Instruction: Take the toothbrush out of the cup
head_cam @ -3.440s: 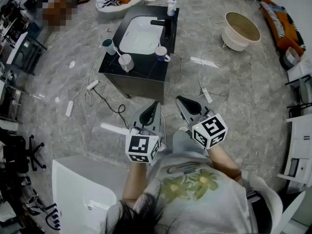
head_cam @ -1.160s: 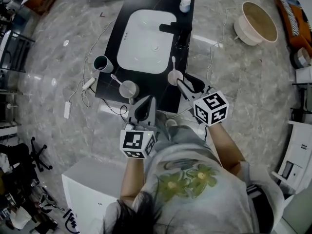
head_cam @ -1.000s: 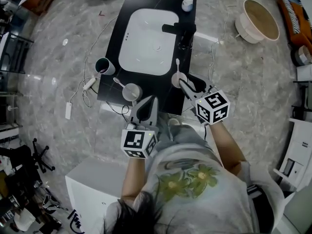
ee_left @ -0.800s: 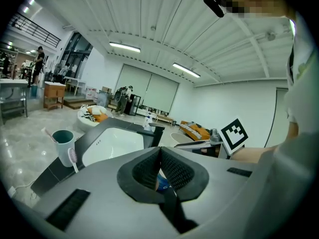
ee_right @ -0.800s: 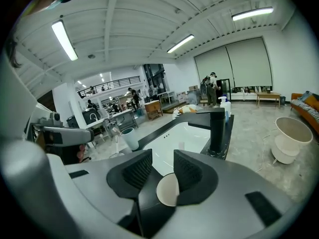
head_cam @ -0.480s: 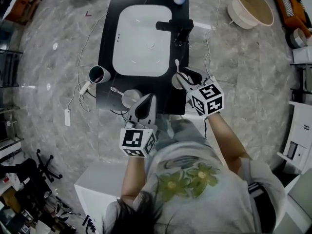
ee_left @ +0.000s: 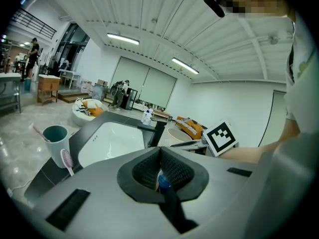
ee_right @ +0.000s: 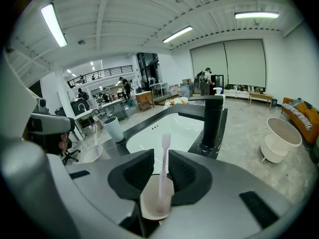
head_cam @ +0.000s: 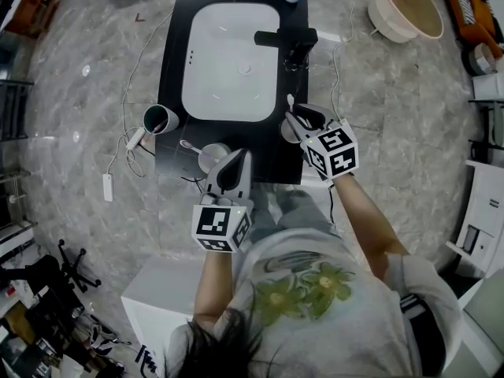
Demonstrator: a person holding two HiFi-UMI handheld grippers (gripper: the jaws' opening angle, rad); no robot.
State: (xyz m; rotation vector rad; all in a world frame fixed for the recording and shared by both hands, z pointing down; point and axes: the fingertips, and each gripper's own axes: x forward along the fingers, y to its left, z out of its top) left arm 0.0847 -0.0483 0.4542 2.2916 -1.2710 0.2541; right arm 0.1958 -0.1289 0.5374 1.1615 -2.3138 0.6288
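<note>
A pale toothbrush (ee_right: pixel 162 169) stands upright in a small cream cup (ee_right: pixel 156 201) on the black vanity (head_cam: pixel 175 38), right of the basin. My right gripper (ee_right: pixel 160 158) is open, one pad on each side of the brush handle above the cup's rim; I cannot tell whether the pads touch the handle. From the head view, the right gripper (head_cam: pixel 294 118) covers most of that cup (head_cam: pixel 287 131), with the brush head (head_cam: pixel 290 99) poking out. My left gripper (head_cam: pixel 240 159) is shut and hangs near the vanity's front edge, holding nothing.
A white cup (head_cam: pixel 211 156) with a toothbrush sits at the vanity's front edge, and a teal cup (head_cam: pixel 161 119) at its left edge. The black faucet (ee_right: pixel 212 121) rises just beyond the right gripper. The white basin (head_cam: pixel 231 60) fills the middle. Cables lie on the floor.
My right gripper has moved forward over the vanity until its jaws straddle the toothbrush in the right cup. The left gripper has barely moved.
</note>
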